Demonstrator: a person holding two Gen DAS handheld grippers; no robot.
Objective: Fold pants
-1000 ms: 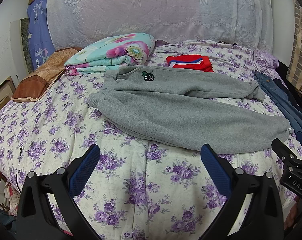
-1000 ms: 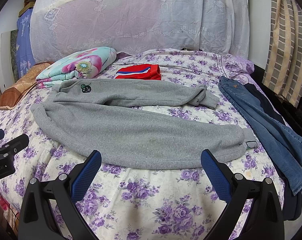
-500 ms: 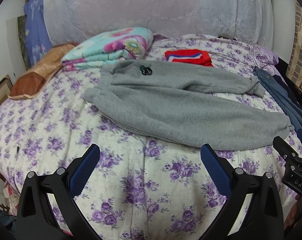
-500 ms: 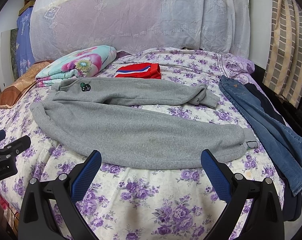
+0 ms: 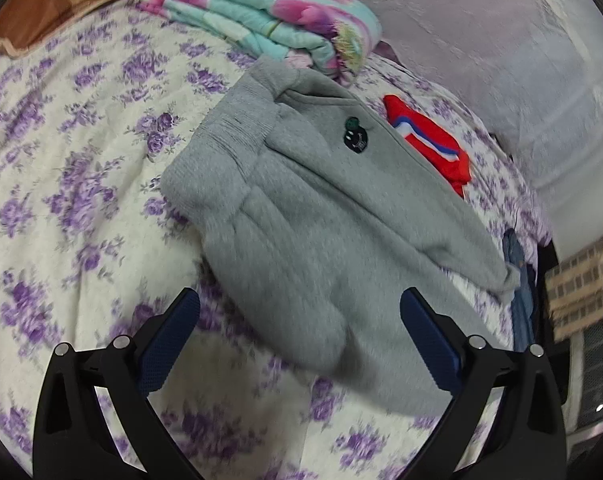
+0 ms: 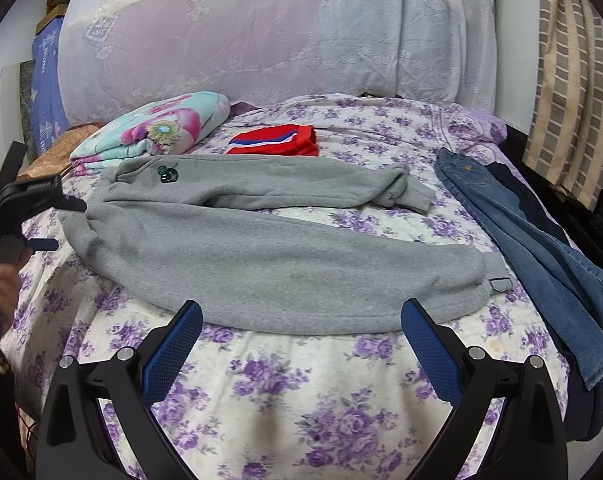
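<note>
Grey sweatpants (image 6: 269, 248) lie spread flat across the flowered bed, waistband to the left, both legs running right, with a small dark badge (image 6: 168, 174) near the waist. In the left wrist view the pants (image 5: 321, 240) fill the middle, waistband (image 5: 221, 148) closest. My left gripper (image 5: 299, 336) is open and empty, close above the near leg by the waistband. It also shows in the right wrist view (image 6: 41, 220) at the left edge, beside the waistband. My right gripper (image 6: 301, 344) is open and empty, just short of the near leg's lower edge.
A folded floral quilt (image 6: 157, 132) and a folded red garment (image 6: 277, 142) lie behind the pants. Blue jeans (image 6: 541, 252) and a dark garment lie along the bed's right side. A brown pillow (image 5: 49, 4) lies at the far left. A lace-covered headboard (image 6: 281, 32) stands behind.
My left gripper has swung left and forward to the waistband end of the pants and tilted, so its view is now close and blurred. My right gripper has barely moved.
</note>
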